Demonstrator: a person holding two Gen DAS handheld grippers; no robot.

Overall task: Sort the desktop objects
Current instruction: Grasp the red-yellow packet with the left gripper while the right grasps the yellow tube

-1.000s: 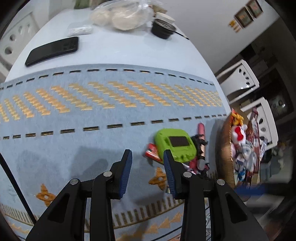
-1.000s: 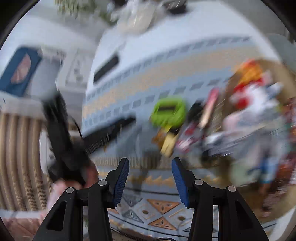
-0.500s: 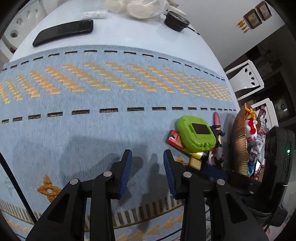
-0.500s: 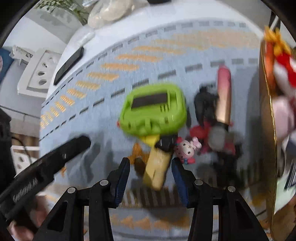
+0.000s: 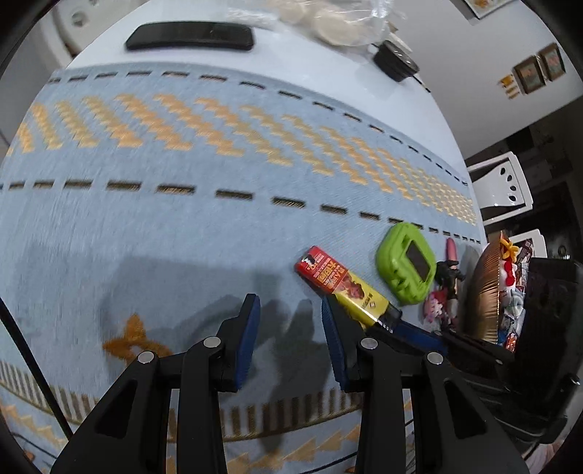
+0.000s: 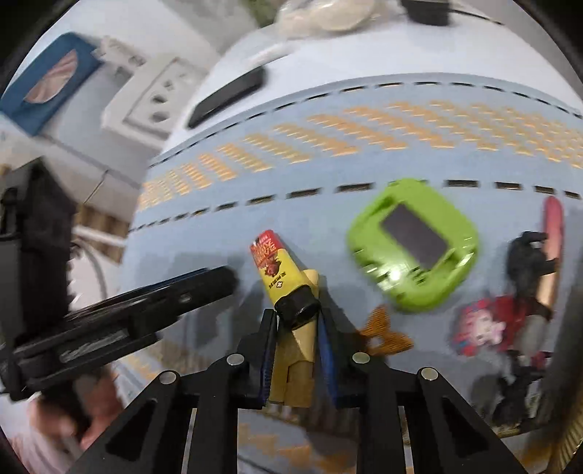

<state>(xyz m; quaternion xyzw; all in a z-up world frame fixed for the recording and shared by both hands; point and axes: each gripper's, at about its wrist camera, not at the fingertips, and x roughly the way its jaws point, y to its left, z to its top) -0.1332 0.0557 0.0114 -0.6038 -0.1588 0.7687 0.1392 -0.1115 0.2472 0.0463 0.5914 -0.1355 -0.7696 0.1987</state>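
Note:
A yellow-and-red glue tube with a black cap (image 6: 288, 288) lies on the blue patterned cloth; my right gripper (image 6: 297, 328) is shut on its capped end. The tube (image 5: 342, 286) also shows in the left wrist view, just right of my left gripper (image 5: 289, 321), which is open and empty above the cloth. A green plastic case (image 6: 413, 242) lies right of the tube, also in the left wrist view (image 5: 406, 264). A pink pen (image 6: 552, 251), a black figure (image 6: 528, 255) and a red-and-pink doll charm (image 6: 486, 326) lie further right.
A gold-rimmed basket (image 5: 484, 291) full of small items stands at the right table edge. A black phone (image 5: 189, 36), a plastic bag of round things (image 5: 335, 25) and a black round lid (image 5: 395, 63) lie at the far side. White chairs (image 5: 503, 186) stand beyond.
My right gripper has moved in and closed on the tube's capped end. The tube now lies further left, clear of the green case. My left gripper has shifted left, staying open.

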